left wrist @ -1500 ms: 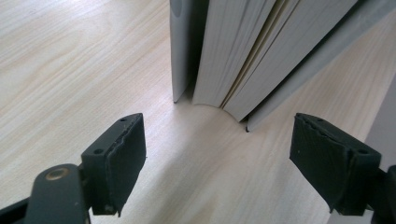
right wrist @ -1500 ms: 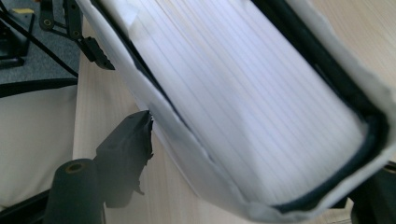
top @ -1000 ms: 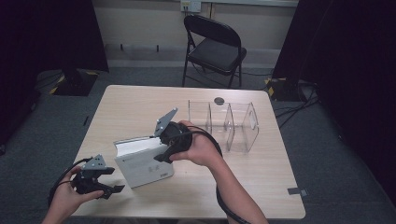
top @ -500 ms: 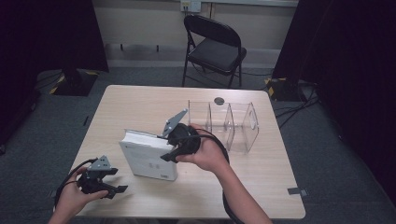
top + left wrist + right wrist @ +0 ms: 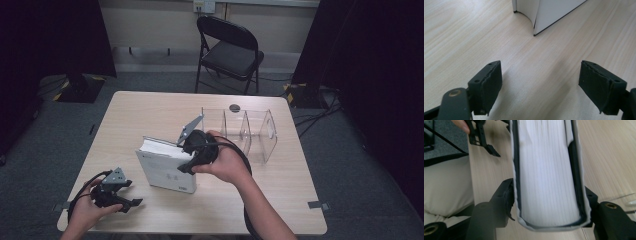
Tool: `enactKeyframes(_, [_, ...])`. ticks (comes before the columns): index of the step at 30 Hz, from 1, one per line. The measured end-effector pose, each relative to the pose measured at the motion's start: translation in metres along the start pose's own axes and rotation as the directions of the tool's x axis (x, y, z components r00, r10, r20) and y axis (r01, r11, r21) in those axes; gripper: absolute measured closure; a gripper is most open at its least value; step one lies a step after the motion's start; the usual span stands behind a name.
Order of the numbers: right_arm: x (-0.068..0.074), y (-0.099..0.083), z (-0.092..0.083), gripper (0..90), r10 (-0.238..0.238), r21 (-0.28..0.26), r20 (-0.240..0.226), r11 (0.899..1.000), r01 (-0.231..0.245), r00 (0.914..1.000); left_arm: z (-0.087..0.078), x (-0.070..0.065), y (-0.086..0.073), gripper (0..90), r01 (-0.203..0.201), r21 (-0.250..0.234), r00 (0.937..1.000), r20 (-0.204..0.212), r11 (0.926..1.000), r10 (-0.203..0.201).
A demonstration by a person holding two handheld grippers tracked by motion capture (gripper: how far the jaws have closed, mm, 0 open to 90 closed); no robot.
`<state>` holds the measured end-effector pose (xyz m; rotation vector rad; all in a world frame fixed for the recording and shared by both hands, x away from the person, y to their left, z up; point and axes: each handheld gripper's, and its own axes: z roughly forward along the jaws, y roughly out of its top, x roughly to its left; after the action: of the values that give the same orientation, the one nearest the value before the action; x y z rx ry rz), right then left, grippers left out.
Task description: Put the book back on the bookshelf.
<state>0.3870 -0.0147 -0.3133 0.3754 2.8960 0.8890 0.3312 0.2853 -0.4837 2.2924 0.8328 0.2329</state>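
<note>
One book [image 5: 167, 167] upright (mid-table), edges free

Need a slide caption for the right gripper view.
Right tool clamps a thick white book by its page edge above the wooden table.

Book [image 5: 167, 169] matt paper; table [image 5: 150, 115] pale smooth wood.

Right gripper [image 5: 186, 159] mid-frame in the high view, hand wrapped over it, forearm entering from the bottom edge; jaws just opening, a thing still clasped between them. Left gripper [image 5: 131, 202] lower left, jaws apart, nothing between.
</note>
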Motion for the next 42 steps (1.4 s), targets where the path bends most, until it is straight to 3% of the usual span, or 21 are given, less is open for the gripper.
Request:
enactKeyframes(1, [0.000,0.000,0.000,41.3,0.000,0.000,0.000,1.000,0.000,1.0000,0.000,0.000,0.000,18.1,0.000,0.000,1.0000,0.000,1.0000,0.000])
enactKeyframes(2, [0.001,0.007,-0.003,40.1,0.010,0.010,0.036,1.000,-0.010,0.9993,0.001,0.000,-0.001,18.0,0.007,0.001,1.0000,0.007,1.0000,-0.007])
enactKeyframes(5, [0.001,0.012,-0.003,40.0,0.021,0.028,0.032,0.999,-0.022,0.9993,0.002,0.000,-0.002,17.8,0.004,0.001,1.0000,0.004,1.0000,-0.004])
enactKeyframes(7, [-0.001,0.018,0.001,39.3,0.033,0.060,0.002,0.998,-0.033,0.9995,0.005,-0.001,-0.002,17.4,-0.013,0.000,0.9999,0.002,0.9999,0.013])
enactKeyframes(13, [-0.003,0.027,0.011,37.9,0.054,0.098,0.007,0.994,-0.055,0.9985,0.007,-0.001,-0.003,15.7,-0.026,-0.012,0.9997,0.002,0.9996,0.026])
enactKeyframes(16, [-0.004,0.033,0.019,37.0,0.053,0.131,-0.009,0.990,-0.051,0.9985,0.008,-0.001,-0.006,15.1,-0.057,-0.028,0.9983,-0.010,0.9980,0.057])
enactKeyframes(18, [-0.004,0.035,0.023,37.1,0.054,0.153,0.006,0.987,-0.054,0.9986,0.009,0.000,-0.007,13.7,-0.064,-0.044,0.9979,-0.008,0.9970,0.064])
enactKeyframes(25, [-0.004,0.034,0.032,37.4,0.063,0.178,-0.001,0.982,-0.062,0.9980,0.011,0.001,-0.009,9.9,-0.069,-0.064,0.9976,-0.012,0.9956,0.068])
enactKeyframes(29, [-0.004,0.035,0.039,40.3,0.043,0.230,0.005,0.972,-0.043,0.9991,0.011,0.001,-0.009,9.2,-0.071,-0.066,0.9975,-0.009,0.9953,0.070])
enactKeyframes(38, [0.000,0.038,0.038,50.3,0.035,0.263,0.000,0.964,-0.034,0.9994,0.014,0.002,-0.011,6.2,-0.077,-0.097,0.9970,-0.006,0.9923,0.077])
enactKeyframes(42, [0.001,0.037,0.038,51.2,0.047,0.259,0.010,0.965,-0.048,0.9989,0.015,0.001,-0.010,2.5,-0.079,-0.086,0.9969,-0.009,0.9932,0.078])
